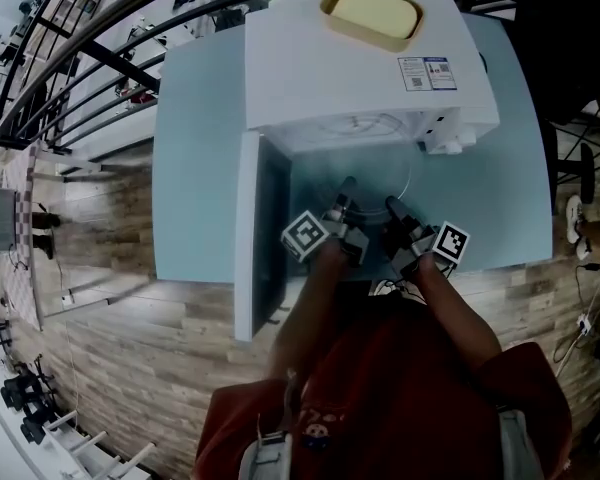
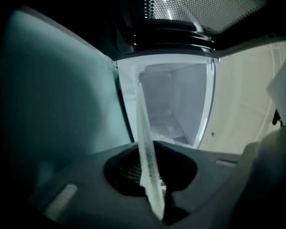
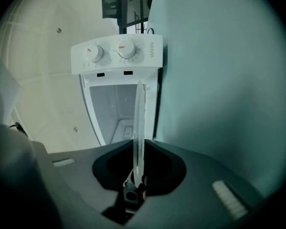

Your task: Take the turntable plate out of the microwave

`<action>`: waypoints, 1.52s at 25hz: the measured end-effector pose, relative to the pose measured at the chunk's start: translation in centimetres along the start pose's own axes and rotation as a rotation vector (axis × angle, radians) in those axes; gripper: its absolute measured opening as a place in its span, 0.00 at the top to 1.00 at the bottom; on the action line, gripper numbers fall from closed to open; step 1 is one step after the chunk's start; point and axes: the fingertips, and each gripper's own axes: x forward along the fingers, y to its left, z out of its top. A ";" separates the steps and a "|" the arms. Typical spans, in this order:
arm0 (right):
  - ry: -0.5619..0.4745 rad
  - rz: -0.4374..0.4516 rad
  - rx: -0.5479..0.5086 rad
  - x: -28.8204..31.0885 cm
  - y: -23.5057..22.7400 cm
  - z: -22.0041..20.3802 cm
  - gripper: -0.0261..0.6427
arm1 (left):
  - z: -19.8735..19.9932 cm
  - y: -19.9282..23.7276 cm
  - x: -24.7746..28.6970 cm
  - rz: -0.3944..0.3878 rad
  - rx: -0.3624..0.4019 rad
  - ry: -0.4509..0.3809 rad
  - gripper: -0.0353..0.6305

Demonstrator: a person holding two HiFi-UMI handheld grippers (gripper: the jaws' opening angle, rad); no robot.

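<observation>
Clear glass is what both grippers are biting: the round plate (image 1: 372, 173) from the microwave (image 1: 360, 78). The left gripper (image 1: 346, 190) is clamped on the near edge of the plate, and the right gripper (image 1: 391, 206) is clamped on that same edge just beside it. In the left gripper view the plate (image 2: 146, 147) shows as a thin strip pinched between the dark jaws, with the white inside of the microwave (image 2: 176, 104) behind it. The right gripper view shows the same thing: the plate (image 3: 139, 123) is squeezed tight between the jaws, and the microwave's two knobs (image 3: 109, 50) are above the open front.

The plate is held at the open mouth of the microwave, its near part out over the light blue surface (image 1: 195, 168). How much of it is inside I cannot tell. The door (image 1: 250, 238) hangs open at the left. A yellow dish (image 1: 372, 13) sits on top of the microwave.
</observation>
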 end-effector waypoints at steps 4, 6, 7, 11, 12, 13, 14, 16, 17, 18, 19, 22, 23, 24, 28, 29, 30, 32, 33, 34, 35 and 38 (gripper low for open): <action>0.010 -0.048 -0.032 -0.8 -0.6 -0.5 0.90 | -0.2 0.1 -0.4 0.003 -0.038 -0.029 0.92; 0.032 -0.052 -0.074 -1.1 -0.4 -0.7 0.88 | -0.4 -0.2 -0.4 0.000 -0.040 -0.031 0.92; 0.044 -0.057 -0.098 -1.3 -0.3 -0.8 0.87 | -0.4 -0.3 -0.5 0.000 -0.037 -0.030 0.92; 0.066 -0.074 -0.166 -2.5 -0.1 -1.1 0.87 | -1.0 -0.9 -0.7 -0.012 -0.032 -0.029 0.92; 0.073 -0.074 -0.180 -2.9 0.0 -1.2 0.87 | -1.1 -1.0 -0.8 -0.012 -0.024 -0.030 0.92; 0.081 -0.072 -0.197 -3.3 0.2 -1.3 0.87 | -1.2 -1.0 -1.0 -0.009 -0.014 -0.032 0.92; 0.091 -0.071 -0.210 -3.8 0.4 -1.5 0.87 | -1.3 -0.9 -1.3 -0.001 -0.007 -0.034 0.92; 0.102 -0.080 -0.230 -4.8 0.5 -1.7 0.87 | -1.4 -0.6 -1.9 0.026 0.004 -0.042 0.92; 0.104 -0.086 -0.243 -5.4 0.5 -1.6 0.87 | -1.3 -0.5 -2.2 0.037 0.014 -0.048 0.92; 0.103 -0.088 -0.260 -6.0 0.6 -1.5 0.87 | -1.3 -0.6 -2.5 0.039 0.024 -0.054 0.91; 0.099 -0.086 -0.278 -6.5 0.9 -1.4 0.87 | -1.3 -0.8 -2.8 0.032 0.031 -0.060 0.91; 0.088 -0.085 -0.331 -8.0 1.5 -1.0 0.87 | -1.7 -1.9 -3.7 0.014 0.008 -0.085 0.91; 0.081 -0.091 -0.348 -8.5 1.6 -0.8 0.88 | -1.9 -2.2 -4.1 0.012 -0.004 -0.095 0.91; 0.072 -0.101 -0.367 -9.0 1.7 -0.6 0.88 | -2.0 -2.5 -4.4 0.013 -0.009 -0.106 0.91; 0.023 -0.161 -0.479 -11.1 2.6 0.5 0.94 | -2.9 -3.7 -6.1 0.013 0.004 -0.132 0.91; 0.017 -0.163 -0.510 -11.5 3.0 0.6 0.96 | -3.3 -4.1 -6.5 0.008 0.009 -0.135 0.91; 0.017 -0.164 -0.542 -11.8 3.4 0.7 0.96 | -3.6 -4.3 -6.9 0.005 0.014 -0.137 0.91; 0.022 -0.169 -0.622 -12.4 4.1 0.9 0.96 | -4.5 -4.7 -7.5 0.000 0.022 -0.145 0.91; 0.023 -0.172 -0.665 -12.7 4.5 1.0 0.96 | -4.9 -4.9 -7.8 -0.005 0.023 -0.149 0.91; 0.024 -0.176 -0.708 -13.0 5.1 1.1 0.96 | -5.4 -5.2 -8.2 -0.009 0.024 -0.154 0.91; 0.023 -0.180 -0.752 -13.2 5.6 1.0 0.96 | -5.7 -5.6 -8.7 -0.011 0.024 -0.158 0.91; 0.026 -0.212 -0.903 -14.1 7.3 0.8 0.96 | -6.8 -6.5 -10.2 -0.018 0.034 -0.169 0.91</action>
